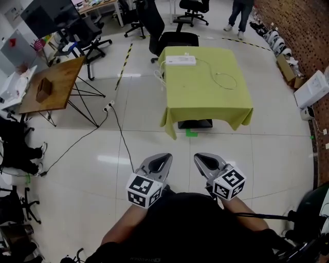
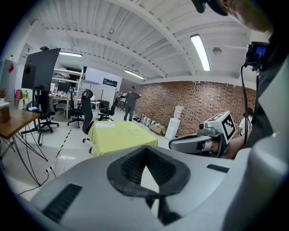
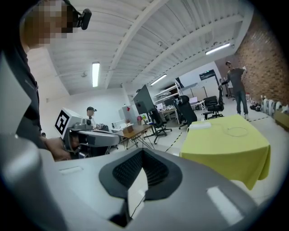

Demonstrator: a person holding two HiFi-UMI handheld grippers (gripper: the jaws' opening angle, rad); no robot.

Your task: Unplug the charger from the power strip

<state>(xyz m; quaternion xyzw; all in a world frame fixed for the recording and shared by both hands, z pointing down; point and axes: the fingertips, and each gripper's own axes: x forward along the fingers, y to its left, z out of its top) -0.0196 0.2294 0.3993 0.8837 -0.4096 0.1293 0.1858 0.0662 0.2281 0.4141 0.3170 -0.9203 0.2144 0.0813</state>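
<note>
A white power strip [image 1: 180, 60] lies at the far end of a table under a yellow-green cloth [image 1: 205, 97]. A thin white cable [image 1: 226, 80] runs from the strip and loops on the cloth. The charger itself is too small to make out. Both grippers hover over the floor close to my body, well short of the table. My left gripper [image 1: 160, 160] and right gripper [image 1: 202, 160] point toward the table, jaws shut, with nothing in them. The left gripper view shows the table [image 2: 118, 135] ahead. In the right gripper view the strip [image 3: 200, 126] shows on the cloth.
A wooden table [image 1: 51, 85] stands at left, with a floor socket [image 1: 109, 107] and black cable trailing beside it. Black office chairs [image 1: 169, 36] stand behind the yellow table. A person [image 1: 240, 15] stands at the back. White boxes [image 1: 313, 87] line the brick wall at right.
</note>
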